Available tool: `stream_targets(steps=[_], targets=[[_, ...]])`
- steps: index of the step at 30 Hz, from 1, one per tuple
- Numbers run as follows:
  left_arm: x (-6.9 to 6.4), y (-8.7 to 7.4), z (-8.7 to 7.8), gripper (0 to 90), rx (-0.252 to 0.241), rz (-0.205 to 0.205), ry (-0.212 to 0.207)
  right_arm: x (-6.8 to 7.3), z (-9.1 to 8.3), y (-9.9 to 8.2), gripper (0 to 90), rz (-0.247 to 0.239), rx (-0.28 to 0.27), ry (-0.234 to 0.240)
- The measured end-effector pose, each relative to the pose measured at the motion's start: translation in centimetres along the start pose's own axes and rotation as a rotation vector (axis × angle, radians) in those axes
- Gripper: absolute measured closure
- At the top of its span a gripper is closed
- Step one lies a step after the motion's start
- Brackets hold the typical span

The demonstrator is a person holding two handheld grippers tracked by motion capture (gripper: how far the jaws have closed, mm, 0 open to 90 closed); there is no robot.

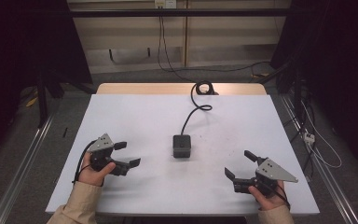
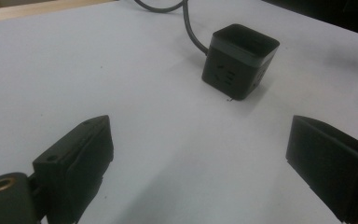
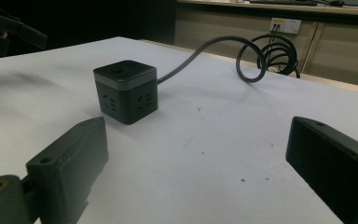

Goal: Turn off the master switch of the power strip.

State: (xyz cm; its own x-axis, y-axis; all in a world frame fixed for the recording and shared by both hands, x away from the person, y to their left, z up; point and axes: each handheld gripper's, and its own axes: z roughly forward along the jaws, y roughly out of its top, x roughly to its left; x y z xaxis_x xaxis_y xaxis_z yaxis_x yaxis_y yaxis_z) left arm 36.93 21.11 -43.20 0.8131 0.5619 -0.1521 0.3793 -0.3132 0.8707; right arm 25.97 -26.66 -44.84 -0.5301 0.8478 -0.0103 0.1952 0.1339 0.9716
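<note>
The white table (image 1: 135,116) spreads out in front of you, and your two forearms come in low at its near edge, one toward each front corner. Your left hand (image 1: 93,171) grips the left gripper (image 1: 127,154) close above the tabletop, angled inward toward the centre, with its jaws spread wide and nothing between them. Your right hand (image 1: 266,192) holds the right gripper (image 1: 240,164) in a mirrored pose, pointing inward and slightly away from you, its jaws likewise wide apart and empty. Between the two, a little farther from you, the black cube power strip (image 1: 182,146) stands on the table, well apart from both grippers. In each gripper view it stands ahead of the parted jaws, with socket holes on its side faces. Its black cable (image 1: 192,112) snakes away to the far edge, where it coils.
</note>
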Motion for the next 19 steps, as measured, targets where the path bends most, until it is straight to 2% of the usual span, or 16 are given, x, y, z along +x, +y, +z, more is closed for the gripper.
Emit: stream_targets(steps=[9,19], targets=[[0.5,-0.9,-1.1,7.0,-0.005,-0.016,0.019,0.0,0.1,-0.1,5.3,0.005,0.004,-0.001],[0.5,-1.1,-1.4,6.8,-0.017,-0.024,0.027,0.0,0.3,-0.1,5.3,0.012,0.019,-0.006]])
